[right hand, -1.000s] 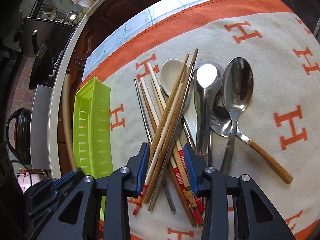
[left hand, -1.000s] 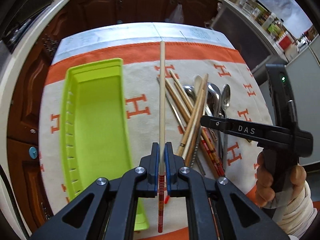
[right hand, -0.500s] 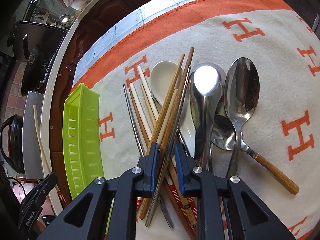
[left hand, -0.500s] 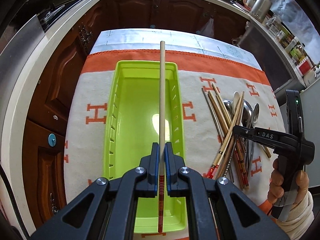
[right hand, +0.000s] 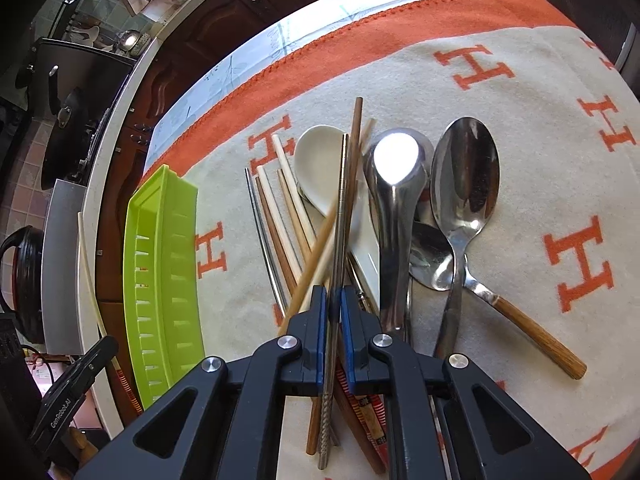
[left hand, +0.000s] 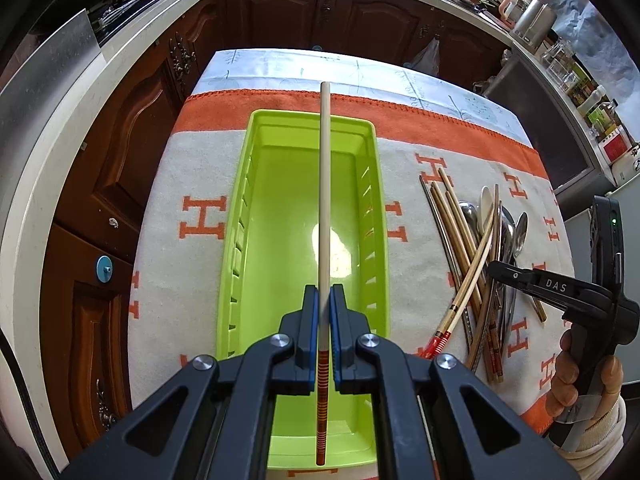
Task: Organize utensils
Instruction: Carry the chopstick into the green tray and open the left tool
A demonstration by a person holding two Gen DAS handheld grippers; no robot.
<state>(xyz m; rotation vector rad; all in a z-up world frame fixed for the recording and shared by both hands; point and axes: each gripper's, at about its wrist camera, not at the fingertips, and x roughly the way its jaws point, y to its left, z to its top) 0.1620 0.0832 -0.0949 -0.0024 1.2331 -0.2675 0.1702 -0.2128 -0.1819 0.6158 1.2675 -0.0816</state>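
Step in hand: sorting chopsticks out of the mixed pile into the green tray (left hand: 240,216). L gripper (left hand: 325,320) has its fingers pinched narrow on a pale bamboo chopstick (left hand: 325,184), gripped near the red-banded end; the stick runs lengthwise above the tray, roughly centred btwn its long walls. Looks held above the floor, not yet laid in, tho height is hard to judge from this angle.

R gripper (right hand: 330,320) is down at the pile, fingers closed narrow on a metal chopstick (right hand: 342,200), which runs straight thru the jaws w/ its ridged end poking out behind. A brown wooden chopstick (right hand: 354,140) lies right alongside it; can't tell if it's caught in the grip too.

Next, prob: L lowers and opens to drop its stick flat along the tray floor; R lifts clear w/o dragging neighbours, since several sticks cross over and under each other here.

Materials/shapes:
- Tray: glossy lime plastic, long rectangle, slotted side walls, nothing in it, bright glare spot on the floor.
- Pile: round bamboo and darker wood sticks, some w/ red printed ends; thin steel ones, slick.
- White ceramic soup spoon (right hand: 320,160) under the sticks; polished steel ladle-type spoon (right hand: 396,184) and steel tablespoon (right hand: 466,176) beside; a wood-handled spoon (right hand: 536,332) angled off to the right.
- All on a fuzzy cream blanket (right hand: 500,92) w/ orange H pattern and orange border; soft, so things shouldn't slide much.
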